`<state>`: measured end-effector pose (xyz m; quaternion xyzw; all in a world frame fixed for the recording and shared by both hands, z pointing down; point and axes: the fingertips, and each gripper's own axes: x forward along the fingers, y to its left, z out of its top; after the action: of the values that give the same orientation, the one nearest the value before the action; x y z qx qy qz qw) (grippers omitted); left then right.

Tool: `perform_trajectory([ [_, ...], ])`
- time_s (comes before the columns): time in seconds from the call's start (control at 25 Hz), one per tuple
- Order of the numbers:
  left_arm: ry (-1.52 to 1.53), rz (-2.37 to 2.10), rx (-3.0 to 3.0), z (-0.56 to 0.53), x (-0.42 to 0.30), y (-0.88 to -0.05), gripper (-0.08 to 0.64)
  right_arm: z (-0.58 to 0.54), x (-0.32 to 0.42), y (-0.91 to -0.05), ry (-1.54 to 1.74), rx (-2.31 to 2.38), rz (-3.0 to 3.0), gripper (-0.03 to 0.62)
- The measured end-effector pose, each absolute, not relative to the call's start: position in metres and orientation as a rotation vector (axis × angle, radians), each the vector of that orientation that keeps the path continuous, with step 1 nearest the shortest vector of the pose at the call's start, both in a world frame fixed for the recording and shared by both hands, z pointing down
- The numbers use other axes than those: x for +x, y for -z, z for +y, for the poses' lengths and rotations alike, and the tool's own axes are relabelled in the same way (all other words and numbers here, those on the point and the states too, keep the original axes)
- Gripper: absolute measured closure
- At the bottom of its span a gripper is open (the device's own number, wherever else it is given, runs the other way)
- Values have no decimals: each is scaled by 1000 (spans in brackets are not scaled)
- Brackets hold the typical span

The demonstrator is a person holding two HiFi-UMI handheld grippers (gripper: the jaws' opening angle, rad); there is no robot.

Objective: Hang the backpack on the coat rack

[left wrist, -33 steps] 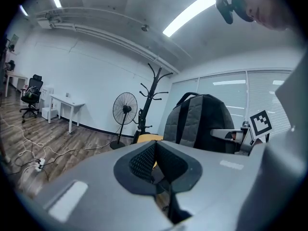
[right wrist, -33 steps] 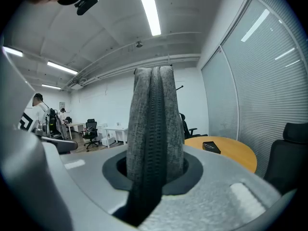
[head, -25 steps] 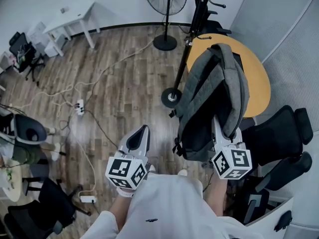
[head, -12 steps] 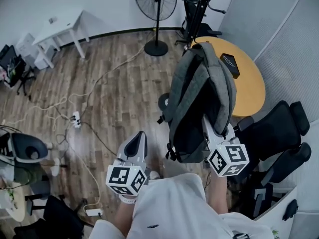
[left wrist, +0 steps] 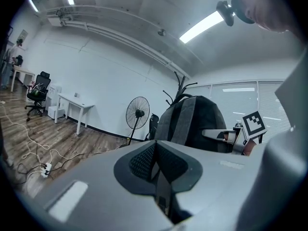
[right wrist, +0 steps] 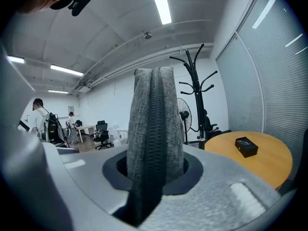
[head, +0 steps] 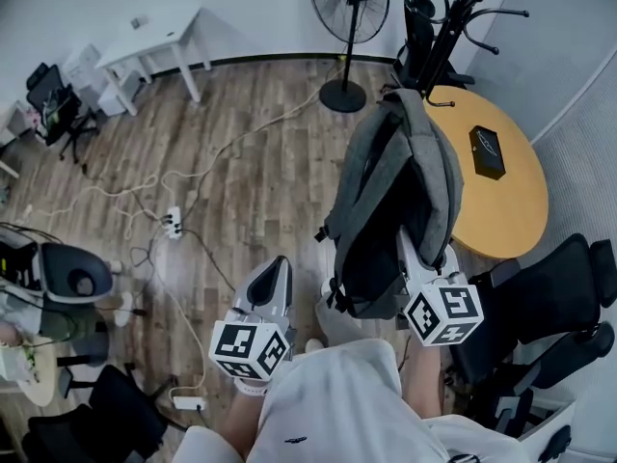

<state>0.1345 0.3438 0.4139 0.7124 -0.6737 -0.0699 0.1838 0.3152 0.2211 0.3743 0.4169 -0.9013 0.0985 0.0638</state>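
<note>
- The right gripper [right wrist: 153, 170] has its jaws part-way closed, clamped on a fold of grey zipped fabric of the backpack [head: 395, 201].
- The left gripper [head: 278, 270] has its jaws together and holds nothing; it hovers just left of the bag.
- The backpack stands up from the right gripper, in the air, near the person and over the floor beside the round table [head: 511, 225]. The rack [head: 453, 27] is far off, beyond the table's far edge.
- Likely risk: one pinch on soft fabric carries the whole bag. A jolt or tilt could let the fold slide out and drop it.
- The bulk sits above the grip, so it may flop sideways and twist the hold.
- I cannot make out a hanging loop. Without one offered to a hook, the bag may just slide off the rack.
- Loose straps at the bag's near end could snag the fan [head: 349, 8] or a low hook.
- Cables [head: 174, 225] cross the floor to the left and could catch a foot.
- An off-centre load might rock the rack.
</note>
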Motion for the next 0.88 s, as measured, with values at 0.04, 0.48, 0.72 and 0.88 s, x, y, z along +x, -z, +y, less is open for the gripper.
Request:
perform_trajectory([
  [0.04, 195, -1905, 2007, 337, 130, -413, 545, 215, 309, -374, -301, 1245, -2730, 501],
  [0.48, 163, -1940, 1999, 234, 110, -393, 545, 108, 268, -361, -310, 1158, -2791, 500],
  [0.72, 123, -1971, 2011, 174, 104, -381, 545, 53, 251, -356, -339, 1129, -2847, 500],
  [0.88, 112, -1988, 2012, 139, 104, -379, 545, 22, 246, -357, -370, 1100, -2875, 500],
])
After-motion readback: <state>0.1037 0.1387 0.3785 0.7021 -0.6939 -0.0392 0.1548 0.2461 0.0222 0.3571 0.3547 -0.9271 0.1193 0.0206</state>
